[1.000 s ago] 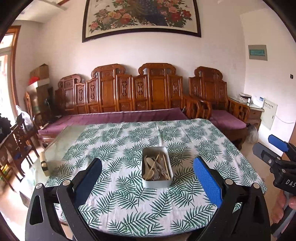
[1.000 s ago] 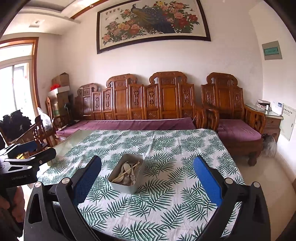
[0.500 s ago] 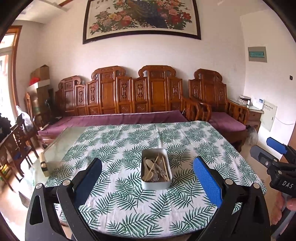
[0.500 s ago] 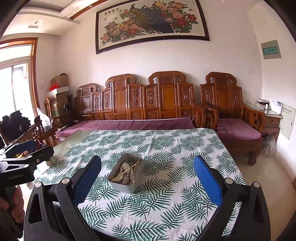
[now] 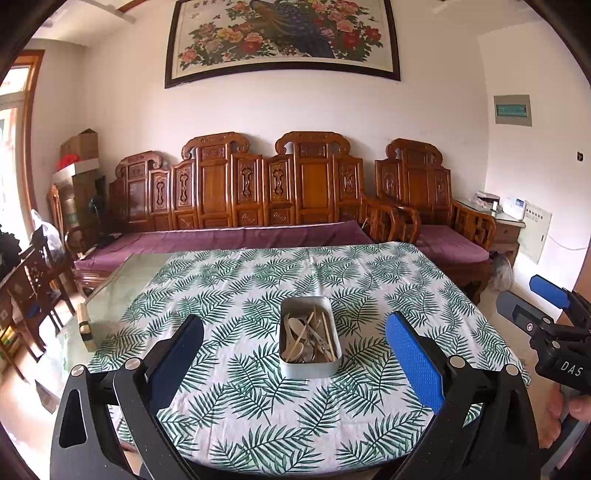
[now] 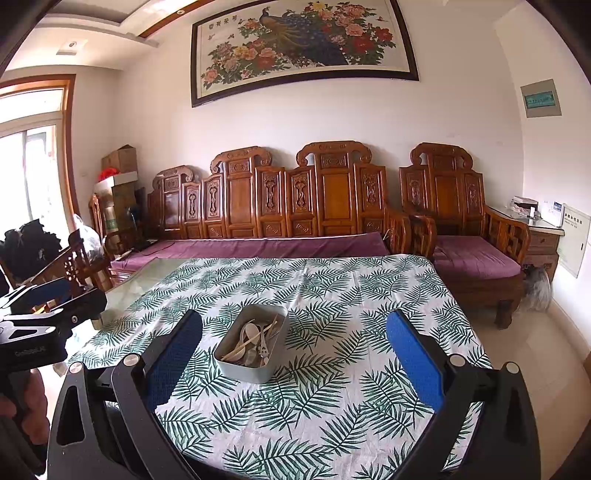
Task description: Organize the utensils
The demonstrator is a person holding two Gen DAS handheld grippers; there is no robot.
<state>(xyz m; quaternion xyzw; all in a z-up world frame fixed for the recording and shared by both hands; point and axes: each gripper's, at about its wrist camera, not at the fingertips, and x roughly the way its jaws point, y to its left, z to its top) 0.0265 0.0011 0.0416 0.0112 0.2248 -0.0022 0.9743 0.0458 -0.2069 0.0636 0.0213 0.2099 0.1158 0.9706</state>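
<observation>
Nearest, left gripper [image 5: 295, 350] with blue fingers [image 5: 413, 354] spread wide, holding nothing; right gripper [image 6: 293, 350] likewise spread and empty. Just beyond and between the fingers, a grey tin [image 5: 308, 365] standing on the leaf-print tablecloth [image 5: 240, 398], near its middle, holding jumbled utensils [image 5: 310, 338]: spoons, chopsticks, metal pieces. Further back, a carved wooden bench [image 5: 258, 184] with purple cushions, a peacock painting [image 5: 282, 35] above.

A carved wooden sofa [image 5: 280, 192] with purple cushions lines the white wall [image 5: 280, 107].
</observation>
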